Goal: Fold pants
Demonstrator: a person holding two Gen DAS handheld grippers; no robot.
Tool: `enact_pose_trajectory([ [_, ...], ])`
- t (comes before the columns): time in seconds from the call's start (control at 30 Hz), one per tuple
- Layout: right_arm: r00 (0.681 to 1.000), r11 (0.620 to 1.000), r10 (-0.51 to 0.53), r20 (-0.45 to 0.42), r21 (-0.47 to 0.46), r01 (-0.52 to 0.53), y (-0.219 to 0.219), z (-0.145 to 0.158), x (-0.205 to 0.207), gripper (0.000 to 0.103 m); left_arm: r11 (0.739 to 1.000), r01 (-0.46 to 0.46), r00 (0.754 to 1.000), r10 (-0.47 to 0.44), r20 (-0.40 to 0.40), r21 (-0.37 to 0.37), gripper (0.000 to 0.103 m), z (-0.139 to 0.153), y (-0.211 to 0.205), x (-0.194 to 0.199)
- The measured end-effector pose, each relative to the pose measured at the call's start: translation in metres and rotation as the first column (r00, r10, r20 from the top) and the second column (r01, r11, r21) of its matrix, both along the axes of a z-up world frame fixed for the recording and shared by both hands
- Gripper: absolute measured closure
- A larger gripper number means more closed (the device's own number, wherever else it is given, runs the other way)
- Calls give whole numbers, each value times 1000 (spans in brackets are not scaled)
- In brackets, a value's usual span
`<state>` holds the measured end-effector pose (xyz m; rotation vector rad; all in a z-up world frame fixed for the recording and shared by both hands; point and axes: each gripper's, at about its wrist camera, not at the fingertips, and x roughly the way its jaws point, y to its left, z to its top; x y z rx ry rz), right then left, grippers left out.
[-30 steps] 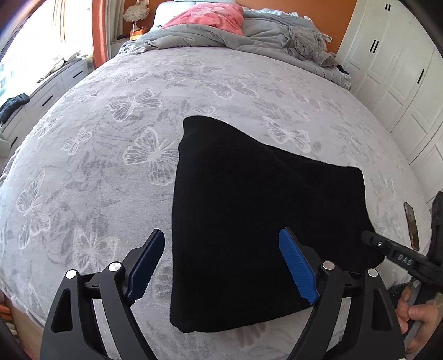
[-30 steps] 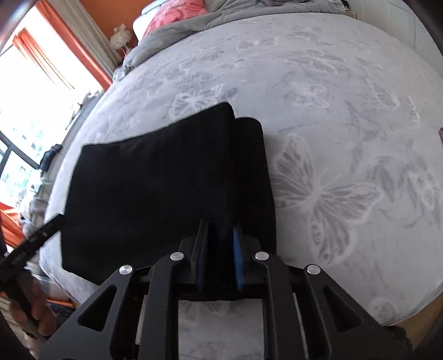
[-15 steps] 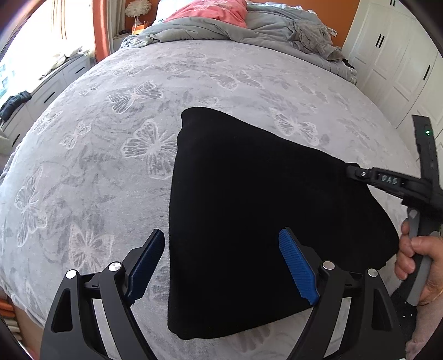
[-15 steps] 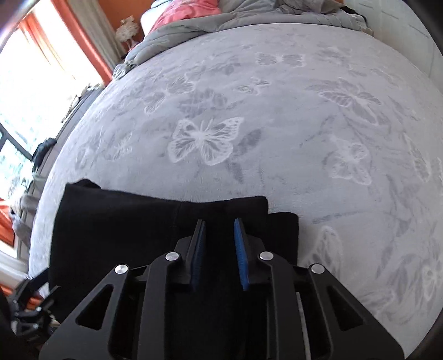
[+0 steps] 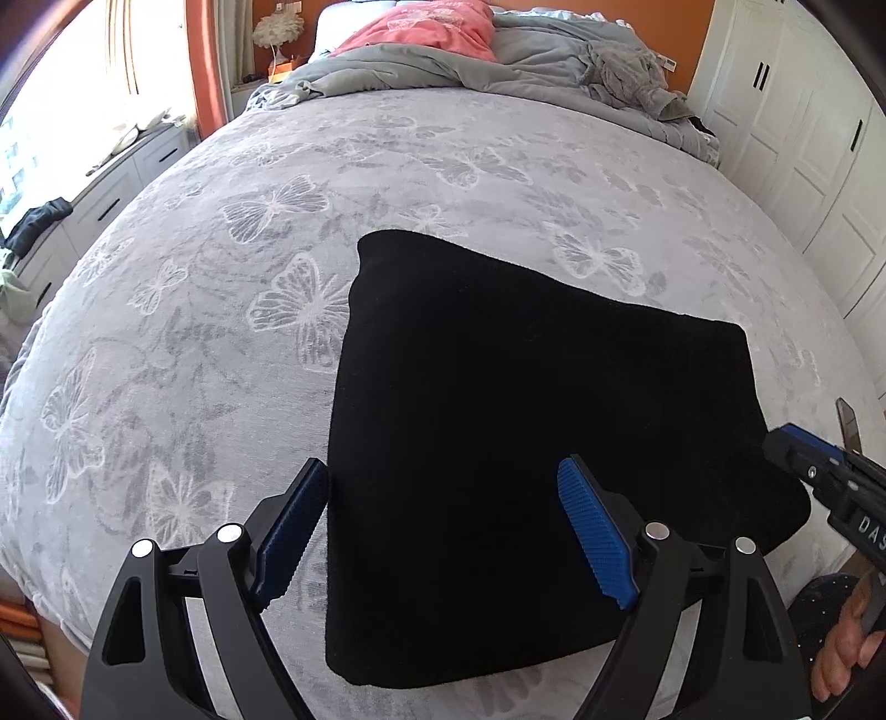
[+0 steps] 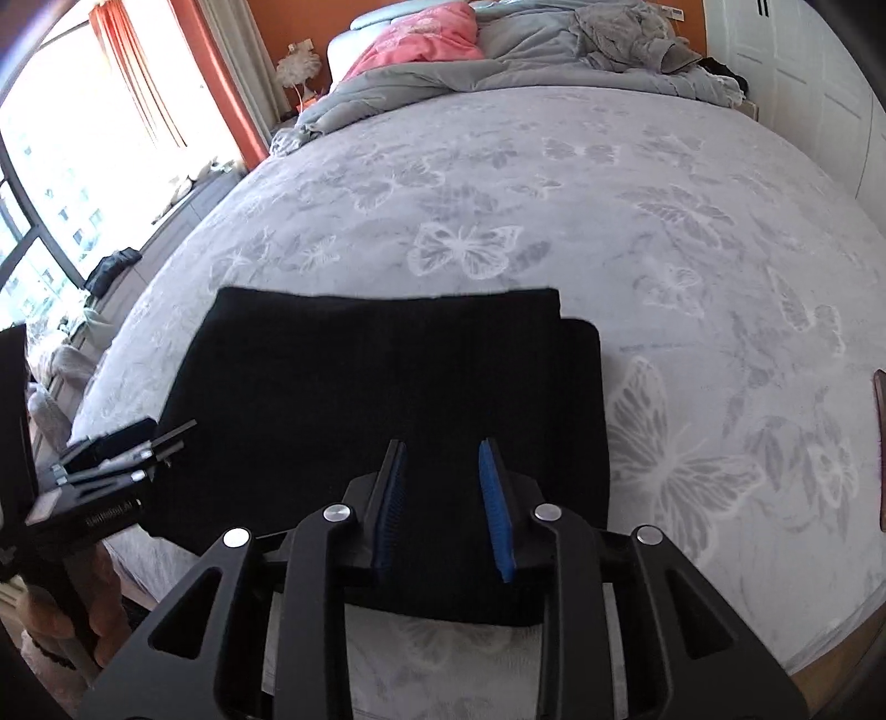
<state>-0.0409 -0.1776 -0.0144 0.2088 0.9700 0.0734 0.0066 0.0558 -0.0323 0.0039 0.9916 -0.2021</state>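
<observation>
The black pants (image 5: 515,432) lie folded into a flat rectangle near the front edge of the bed; they also show in the right wrist view (image 6: 376,387). My left gripper (image 5: 443,498) is wide open and empty, hovering over the near left part of the pants. My right gripper (image 6: 442,487) is open and empty, its blue pads apart above the near edge of the pants. The right gripper's body shows at the right edge of the left wrist view (image 5: 830,487). The left gripper shows at the left of the right wrist view (image 6: 105,471).
The bed has a grey butterfly-print cover (image 5: 277,249). A crumpled grey duvet (image 5: 498,61) and pink pillow (image 5: 432,27) lie at the head. White wardrobes (image 5: 803,138) stand to the right, and a window and low drawers (image 5: 83,183) to the left. A small dark object (image 6: 879,443) lies right of the pants.
My right gripper has let go of the pants edge and opened. It drew back toward me, and the pants now lie flat. My left gripper stayed open and nearly still.
</observation>
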Motion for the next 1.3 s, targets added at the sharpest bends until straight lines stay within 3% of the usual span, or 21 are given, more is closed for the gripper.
enact_pose_trajectory([
  [0.07, 998, 999, -11, -58, -32, 9, -3, -24, 3, 77, 1000, -3, 1000, 3, 1, 8, 21, -1, -1, 0],
  [0.13, 999, 999, -39, -39, -11, 38, -8, -15, -6, 76, 1000, -4, 1000, 4, 9, 3, 21, 1, 2, -2],
  [0.17, 998, 998, -56, -26, 8, 56, -12, -6, -10, 69, 1000, 3, 1000, -2, 14, -7, 21, 4, 5, -4],
  [0.2, 997, 997, -73, 2, 33, 73, -18, 5, -16, 60, 999, 11, 1000, -11, 6, -46, 21, 7, 13, -5],
  [0.27, 993, 994, -107, 40, 14, 106, -28, 15, -24, 20, 985, 5, 999, -13, -45, -174, 16, 7, 34, -4],
  [0.37, 990, 989, -142, 7, -47, 142, -44, 1, -24, 16, 947, -96, 985, 46, -167, -305, 16, -13, 69, 7],
  [0.5, 983, 973, -142, -115, 165, 160, -62, -39, -13, 15, 881, -172, 938, 9, -348, -441, 16, -58, 85, 18],
  [0.6, 982, 929, -112, -153, 336, 159, -63, -65, -5, 9, 885, -120, 954, -22, -298, -450, 11, -57, 74, 18],
  [0.63, 983, 924, -116, -141, 347, 159, -62, -67, -4, 9, 888, -93, 954, -50, -295, -451, 11, -58, 66, 19],
  [0.7, 987, 937, -106, -122, 319, 140, -51, -64, 0, 18, 891, -58, 957, -78, -278, -451, 13, -58, 52, 18],
  [0.77, 988, 937, -104, -117, 323, 137, -47, -58, 1, 60, 891, -14, 954, -123, -272, -454, 22, -58, 36, 19],
  [0.8, 990, 924, -94, -106, 361, 127, -48, -51, 0, 61, 911, -9, 958, -111, -265, -413, 46, -55, 30, 18],
  [0.83, 992, 918, -92, -89, 379, 120, -48, -41, -3, 63, 906, -3, 957, -119, -263, -423, 61, -52, 30, 17],
  [0.9, 996, 912, -73, -57, 401, 90, -48, -19, -16, 64, 876, -21, 956, -125, -267, -482, 69, -38, 39, 10],
  [0.97, 998, 921, -43, -39, 385, 54, -46, -5, -33, 63, 829, -30, 948, -154, -279, -559, 70, -28, 50, -4],
  [1.03, 997, 923, -29, -67, 382, 52, -48, -6, -50, 61, 804, -54, 936, -166, -311, -593, 63, -35, 57, -20],
  [1.1, 991, 944, -40, -125, 321, 78, -46, -24, -57, 56, 818, -114, 917, -131, -376, -563, 48, -58, 56, -29],
  [1.13, 988, 954, -48, -149, 287, 90, -45, -35, -60, 47, 829, -161, 897, -103, -430, -535, 41, -71, 55, -28],
  [1.17, 984, 956, -62, -168, 274, 107, -46, -45, -60, 33, 811, -184, 897, -92, -432, -555, 39, -77, 56, -27],
  [1.23, 983, 926, -97, -154, 348, 146, -53, -58, -63, 25, 788, -159, 904, -125, -408, -594, 19, -73, 51, -24],
  [1.3, 985, 914, -108, -133, 376, 151, -55, -60, -63, 25, 791, -155, 912, -115, -393, -591, 17, -73, 47, -22],
])
